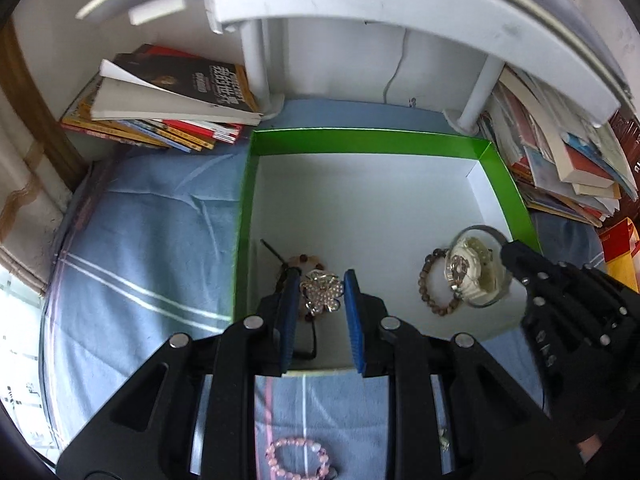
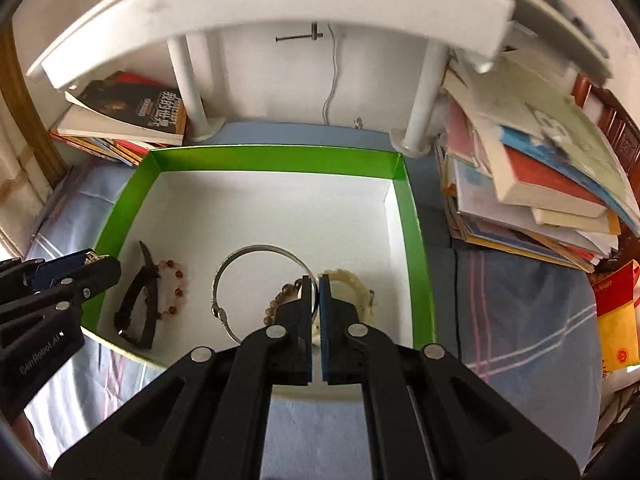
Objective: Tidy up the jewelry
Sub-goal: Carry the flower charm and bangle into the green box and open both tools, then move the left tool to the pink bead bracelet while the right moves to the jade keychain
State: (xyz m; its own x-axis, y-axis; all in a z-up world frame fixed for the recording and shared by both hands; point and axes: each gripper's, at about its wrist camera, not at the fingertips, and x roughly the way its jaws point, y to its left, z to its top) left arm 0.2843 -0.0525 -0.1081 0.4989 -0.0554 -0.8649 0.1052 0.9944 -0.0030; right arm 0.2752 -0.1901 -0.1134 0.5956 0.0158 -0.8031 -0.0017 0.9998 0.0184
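Item, jewelry sorting: a rhinestone flower brooch (image 1: 321,291) is being clamped in the left gripper (image 1: 319,312) and a silver bangle (image 2: 256,276) pinched in the closed right gripper (image 2: 316,312) over the green-walled box (image 2: 276,158), each best being lowered toward bare floor at 12 o'clock before release.

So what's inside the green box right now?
Inside the green box: a black hair clip, an amber bead bracelet, a brown bead bracelet and a cream watch. The right gripper holds a silver bangle above them; its fingers hide what lies beneath.
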